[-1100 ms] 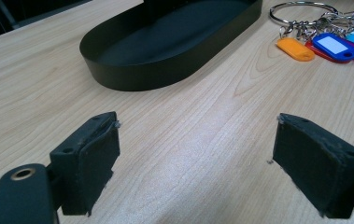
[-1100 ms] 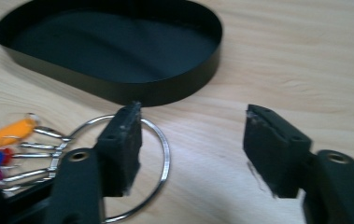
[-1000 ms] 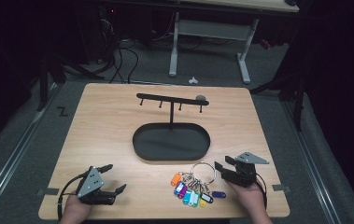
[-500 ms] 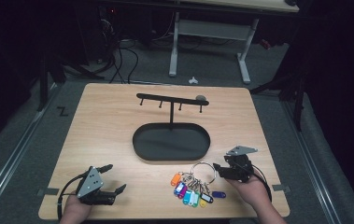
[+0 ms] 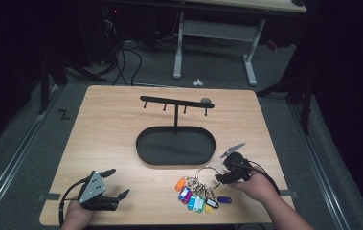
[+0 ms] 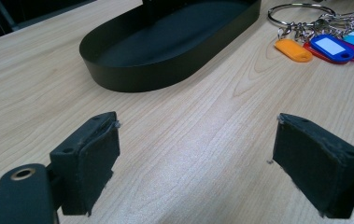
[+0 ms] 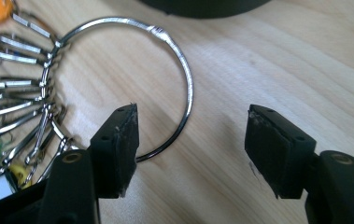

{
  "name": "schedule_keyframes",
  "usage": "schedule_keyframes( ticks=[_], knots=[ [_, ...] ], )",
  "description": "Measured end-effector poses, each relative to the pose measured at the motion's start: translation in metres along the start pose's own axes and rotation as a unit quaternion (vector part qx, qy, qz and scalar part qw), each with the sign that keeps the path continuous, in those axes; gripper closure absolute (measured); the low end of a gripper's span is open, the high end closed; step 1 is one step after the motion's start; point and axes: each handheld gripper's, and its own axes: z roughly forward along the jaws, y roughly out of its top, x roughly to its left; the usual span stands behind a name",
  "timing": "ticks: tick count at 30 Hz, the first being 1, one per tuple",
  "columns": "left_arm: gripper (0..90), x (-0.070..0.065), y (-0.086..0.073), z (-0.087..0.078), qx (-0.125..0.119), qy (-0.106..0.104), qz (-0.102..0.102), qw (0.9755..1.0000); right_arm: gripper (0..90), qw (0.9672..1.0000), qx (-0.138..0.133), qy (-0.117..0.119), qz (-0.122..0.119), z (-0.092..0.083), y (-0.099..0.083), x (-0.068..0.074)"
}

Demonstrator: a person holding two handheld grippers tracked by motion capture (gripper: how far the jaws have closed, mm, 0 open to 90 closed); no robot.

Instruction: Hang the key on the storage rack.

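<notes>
Right gripper point(image 7: 191, 140), jaws apart and just opening, straddles the key ring point(image 7: 184, 79) wire; should centre it, then close; left gripper point(image 6: 195, 158) idle, gaping.

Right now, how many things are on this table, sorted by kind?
Grippers: 2, left gripper, right gripper (jaws just been opening, ring wire between them)
Key tag bunch on ring: 1
Black hook stand with tray: 1
Total: 4
</notes>
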Motion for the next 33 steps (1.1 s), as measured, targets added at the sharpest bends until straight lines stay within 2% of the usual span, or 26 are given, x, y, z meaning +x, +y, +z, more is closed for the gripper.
schedule_keyframes(
  ticks=[2,4,5,6,7,9,10,11,12,13,14,17,18,19,22,25,28,29,30,33],
  knots=[
    [15.1,0.0,0.0,0.0,0.0,0.0,0.001,1.0,37.1,0.9992,0.024,0.004,-0.031,0.002,0.007,0.002],
    [15.1,0.0,0.0,0.0,0.0,-0.001,0.0,1.0,40.1,0.998,0.042,0.002,-0.048,0.004,0.016,0.005],
    [15.1,0.0,0.0,0.0,0.0,-0.001,0.0,1.0,45.0,0.996,0.056,-0.012,-0.069,0.007,0.025,0.008],
    [15.1,0.0,0.0,0.0,0.0,-0.001,0.0,1.0,45.0,0.996,0.056,-0.012,-0.069,0.007,0.025,0.008],
    [15.1,0.0,0.0,0.0,0.0,-0.001,0.0,1.0,52.0,0.9946,0.066,-0.018,-0.077,0.01,0.033,0.01],
    [15.1,0.0,0.0,0.0,0.0,-0.001,0.0,1.0,63.7,0.9938,0.076,-0.021,-0.079,0.012,0.039,0.01],
    [15.1,0.0,0.0,0.0,0.0,-0.001,0.0,1.0,63.7,0.9938,0.076,-0.021,-0.079,0.012,0.039,0.01],
    [15.1,0.0,0.0,0.0,0.0,-0.001,0.0,1.0,67.5,0.9937,0.08,-0.022,-0.076,0.013,0.04,0.01],
    [15.1,0.0,0.0,0.0,-0.001,-0.001,0.0,1.0,76.1,0.9937,0.088,-0.021,-0.066,0.014,0.042,0.008],
    [15.1,0.0,0.0,0.0,-0.002,-0.001,0.0,1.0,80.9,0.9933,0.094,-0.021,-0.063,0.014,0.043,0.007],
    [15.1,0.0,0.0,0.0,-0.002,-0.001,0.0,1.0,80.9,0.9933,0.094,-0.021,-0.063,0.014,0.043,0.007],
    [15.1,0.0,0.0,0.0,-0.002,-0.001,0.0,1.0,85.4,0.9904,0.126,-0.017,-0.053,0.011,0.038,0.006],
    [15.1,0.0,0.0,0.0,-0.002,-0.001,0.0,1.0,85.4,0.9904,0.126,-0.017,-0.053,0.011,0.038,0.006],
    [15.1,0.0,0.0,0.0,-0.002,-0.002,0.0,1.0,85.3,0.9877,0.145,-0.018,-0.056,0.009,0.033,0.007],
    [15.1,0.0,0.0,0.0,0.001,-0.002,0.0,1.0,83.0,0.9859,0.157,-0.018,-0.056,0.007,0.027,0.007],
    [15.1,0.0,0.0,0.0,0.003,-0.001,0.001,1.0,73.5,0.9842,0.16,-0.022,-0.072,0.005,0.025,0.008],
    [15.1,0.0,0.0,0.0,0.003,-0.001,0.001,1.0,69.7,0.9838,0.156,-0.016,-0.087,0.005,0.031,0.011],
    [15.1,0.0,0.0,0.0,0.003,-0.001,0.002,1.0,70.4,0.9816,0.165,-0.009,-0.096,0.008,0.038,0.013],
    [15.1,0.0,0.0,0.0,0.003,-0.001,0.001,1.0,70.4,0.9816,0.165,-0.009,-0.096,0.008,0.038,0.013],
    [15.1,0.0,0.0,0.0,-0.001,-0.001,-0.001,1.0,70.6,0.9777,0.181,0.001,-0.107,0.015,0.049,0.012]
  ],
)
